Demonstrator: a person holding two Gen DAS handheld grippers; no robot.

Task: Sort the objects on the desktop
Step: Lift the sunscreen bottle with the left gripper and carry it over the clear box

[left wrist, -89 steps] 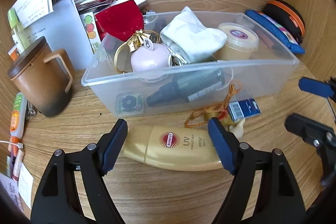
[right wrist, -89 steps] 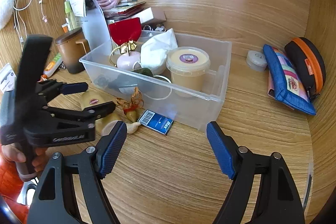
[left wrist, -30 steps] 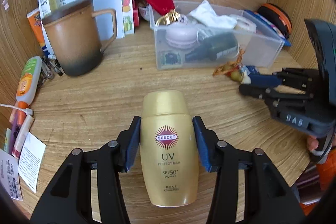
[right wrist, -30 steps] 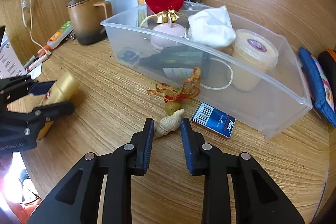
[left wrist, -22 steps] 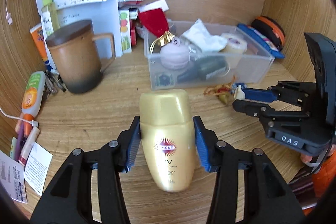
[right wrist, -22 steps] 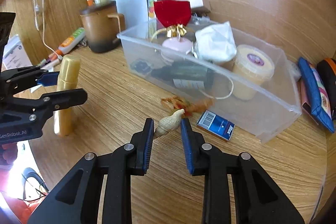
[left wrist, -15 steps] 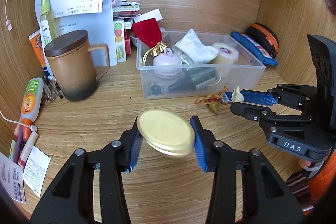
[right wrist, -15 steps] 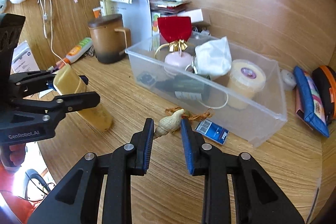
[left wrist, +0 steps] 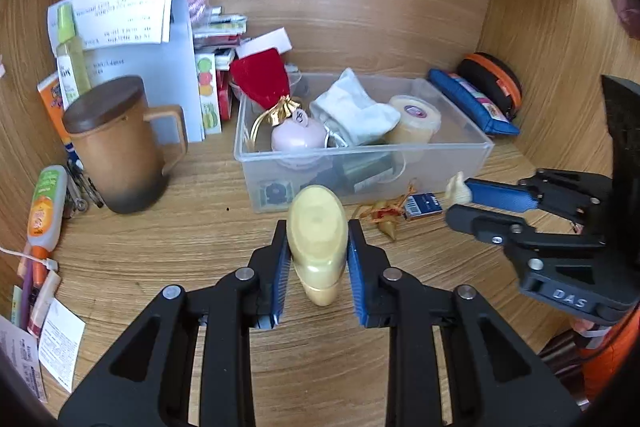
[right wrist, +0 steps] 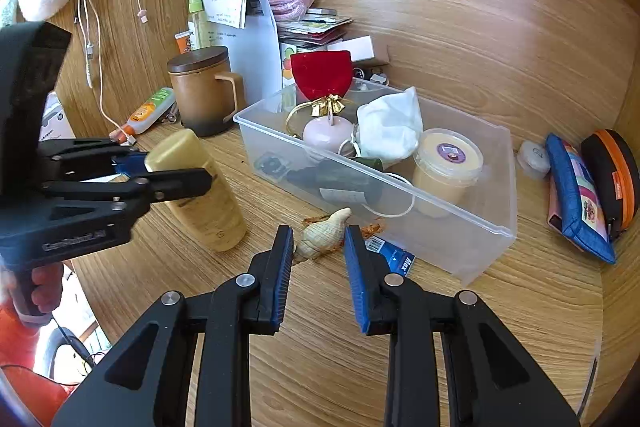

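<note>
The closing left gripper [left wrist: 318, 259] pinches the tilted sunscreen bottle [left wrist: 318, 233], which could slip; the right gripper [right wrist: 318, 259] seems to clamp the seashell [right wrist: 322, 233] securely.

free: bare desk [right wrist: 340, 367] before claws | blocked: bin [right wrist: 472, 227] ahead, mug [left wrist: 116, 155] left

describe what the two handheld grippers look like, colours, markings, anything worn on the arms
Both are black plastic frames with two angled fingers, silver screws at the joints and blue ribbed pads. The left gripper carries pale lettering on its side, blurred in the right wrist view. The right gripper is marked "DAS" on its body. Orange-red fabric, probably clothing, shows behind each handle.
</note>
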